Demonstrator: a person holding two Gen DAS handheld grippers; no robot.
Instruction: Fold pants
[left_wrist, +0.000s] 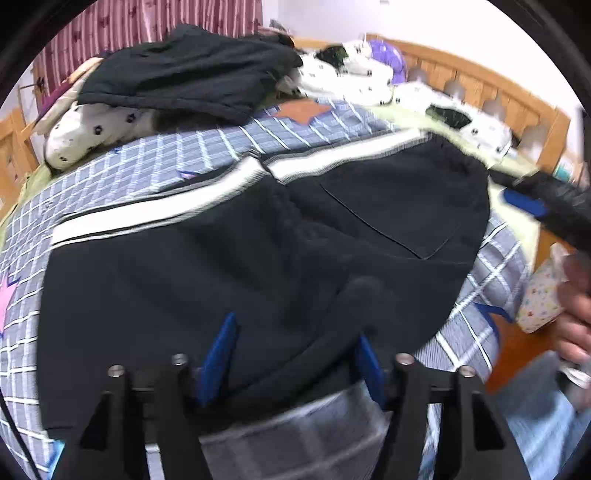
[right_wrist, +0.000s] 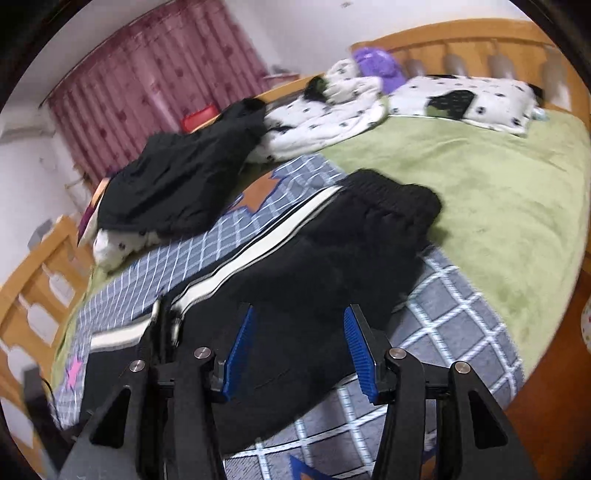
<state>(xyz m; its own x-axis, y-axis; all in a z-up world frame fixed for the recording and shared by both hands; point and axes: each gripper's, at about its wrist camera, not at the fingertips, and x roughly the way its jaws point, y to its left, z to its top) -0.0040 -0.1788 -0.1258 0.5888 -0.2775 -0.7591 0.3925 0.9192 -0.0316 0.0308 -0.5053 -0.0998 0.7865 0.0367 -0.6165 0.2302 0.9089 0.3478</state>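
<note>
Black pants (left_wrist: 258, 236) are laid folded on the checked blanket (left_wrist: 122, 166) on the bed. Left gripper (left_wrist: 295, 350) and right gripper (right_wrist: 299, 350) are spread, nothing pinched. Near edge should be pinched squarely, stripes kept aligned.

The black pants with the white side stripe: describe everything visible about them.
The black pants are soft, thick-looking fabric with a white stripe along one side, a gathered elastic waistband and a patch pocket. They lie flat, seemingly folded leg on leg, on the checked blanket, waistband reaching the green bedcover.
</note>
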